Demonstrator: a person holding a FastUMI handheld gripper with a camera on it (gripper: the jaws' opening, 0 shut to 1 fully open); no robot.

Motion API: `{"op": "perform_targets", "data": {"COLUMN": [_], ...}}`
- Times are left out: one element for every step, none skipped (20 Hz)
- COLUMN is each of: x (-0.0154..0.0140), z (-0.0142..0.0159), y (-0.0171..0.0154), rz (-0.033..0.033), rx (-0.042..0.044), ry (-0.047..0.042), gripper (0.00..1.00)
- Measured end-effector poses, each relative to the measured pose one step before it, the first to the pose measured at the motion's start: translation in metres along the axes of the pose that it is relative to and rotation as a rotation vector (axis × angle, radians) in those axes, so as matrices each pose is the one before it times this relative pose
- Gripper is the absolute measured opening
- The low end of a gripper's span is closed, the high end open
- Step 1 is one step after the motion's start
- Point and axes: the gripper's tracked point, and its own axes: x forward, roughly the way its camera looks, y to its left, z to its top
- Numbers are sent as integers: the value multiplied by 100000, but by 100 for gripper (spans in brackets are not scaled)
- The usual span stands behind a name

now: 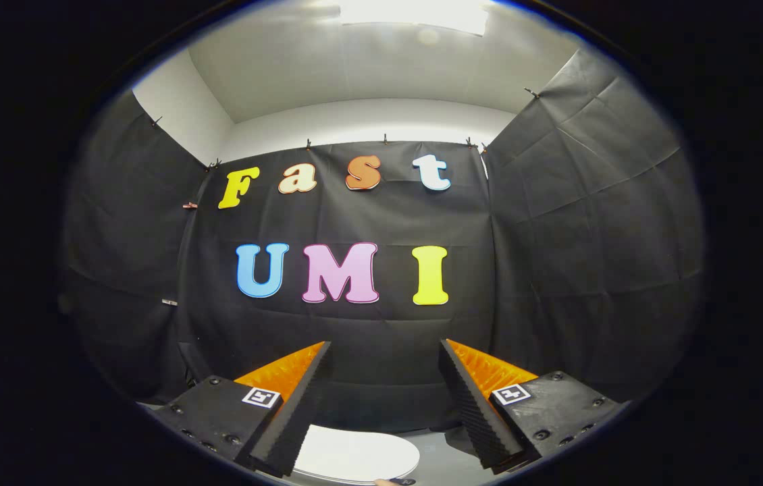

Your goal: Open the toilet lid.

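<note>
My gripper point(385, 347) is held level and open, its two black ribbed fingers point(300, 398) with orange sides standing wide apart, nothing between them. Low between the finger bases lies the white toilet lid point(361, 455), flat and closed, seen from above and partly cut off. The fingertips point at the black cloth wall well above and beyond the lid, not touching it.
Black cloth walls point(584, 223) close the booth at the back and on both sides, with a white wall and ceiling above them. A strip of grey floor point(445, 459) shows to the right of the lid.
</note>
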Motion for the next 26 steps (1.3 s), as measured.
{"op": "perform_targets", "data": {"x": [-43, -4, 19, -25, -18, -67, 13, -27, -8, 0, -24, -69, 53, 13, 140, 66, 76, 96, 91, 86, 155, 158, 236, 162, 284, 287], "z": [32, 13, -44, -63, -33, 19, -10, 7, -5, 7, 14, 121, 41, 22, 31, -60, -20, -45, -78, -236, -267, -238, -281, -336, -416, -414], "y": [35, -16, 18, -41, -94, -111, 18, 79, 71, 22, 19, -84, 33, -29, -83, -2, -117, -258, -73, -138, -207, -187, -177, -249, -217, -381], "rz": [-86, -47, -30, -97, -241, -168, -119, -47, -42, -88, -273, -253, -257, -348, -414, -416, -730, -643, -554, -457, -750, -621, -779, -808, -999, -1090], "rx": [-43, 44, 112, 137, 112, 80, 5, -125, -184, -178, -89, 68, 69, -21, 68, 150, 156, 203, 292, 297, 332, 341, 551, 777, 1046, 1151], "ry": [-41, -4, 85, 196, 232, 124, 87, 53, 42, -17, -10, -109, 18, 13, 221, 245, 283, 173, 287, 352, 593, 654, 888, 892, 950, 1084], "gripper": [98, 98, 98, 98, 98, 98, 98, 98, 98, 98, 98, 98, 98, 98, 98, 98, 98, 98, 98, 98, 98, 98, 98, 98, 98, 98]}}
